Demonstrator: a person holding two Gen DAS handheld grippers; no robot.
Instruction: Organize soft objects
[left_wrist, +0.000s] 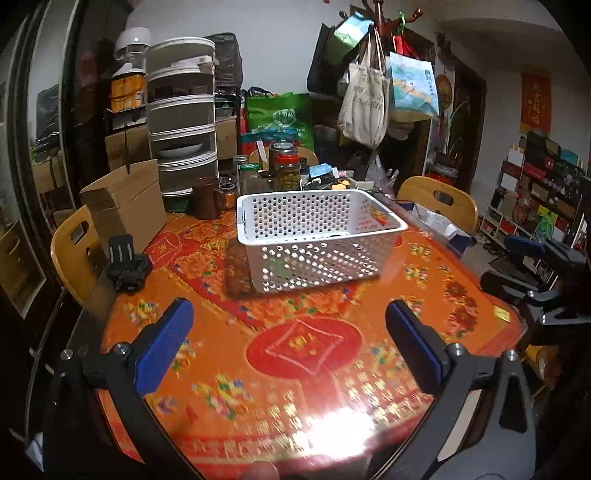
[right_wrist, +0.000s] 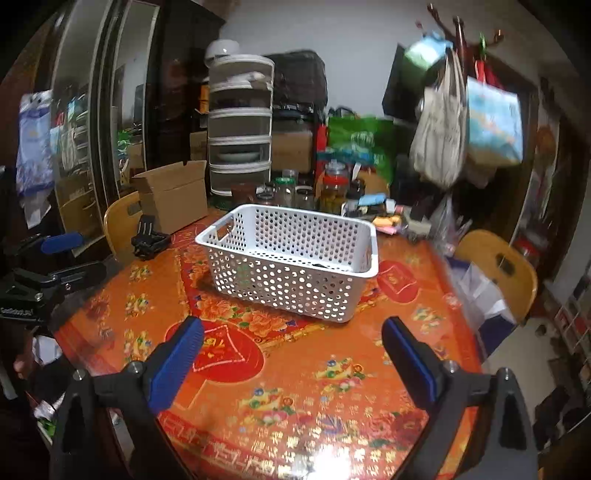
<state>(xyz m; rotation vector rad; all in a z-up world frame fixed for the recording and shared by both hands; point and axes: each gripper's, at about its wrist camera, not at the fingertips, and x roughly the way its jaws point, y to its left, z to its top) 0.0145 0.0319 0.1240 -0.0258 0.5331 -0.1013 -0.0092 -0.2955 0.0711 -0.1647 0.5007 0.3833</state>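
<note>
A white perforated basket (left_wrist: 317, 236) (right_wrist: 291, 258) stands on the orange and red patterned table (left_wrist: 332, 369) (right_wrist: 332, 387). Through its holes I make out something dark and a bit of green on its floor, too hidden to name. My left gripper (left_wrist: 290, 332) hovers open over the near table, short of the basket, with nothing between its blue pads. My right gripper (right_wrist: 291, 350) is open and empty too, in front of the basket. Each gripper also shows in the other's view: the right gripper (left_wrist: 524, 266) at the table's right edge and the left gripper (right_wrist: 59, 258) at its left edge.
A cardboard box (left_wrist: 125, 206) (right_wrist: 173, 199) and a black camera mount (left_wrist: 127, 266) (right_wrist: 149, 240) sit left of the basket. Jars (left_wrist: 288, 170) (right_wrist: 332, 188) crowd the table's far side. Wooden chairs (left_wrist: 74, 251) (right_wrist: 498, 266) flank the table. Bags (left_wrist: 365, 99) hang from a coat rack behind.
</note>
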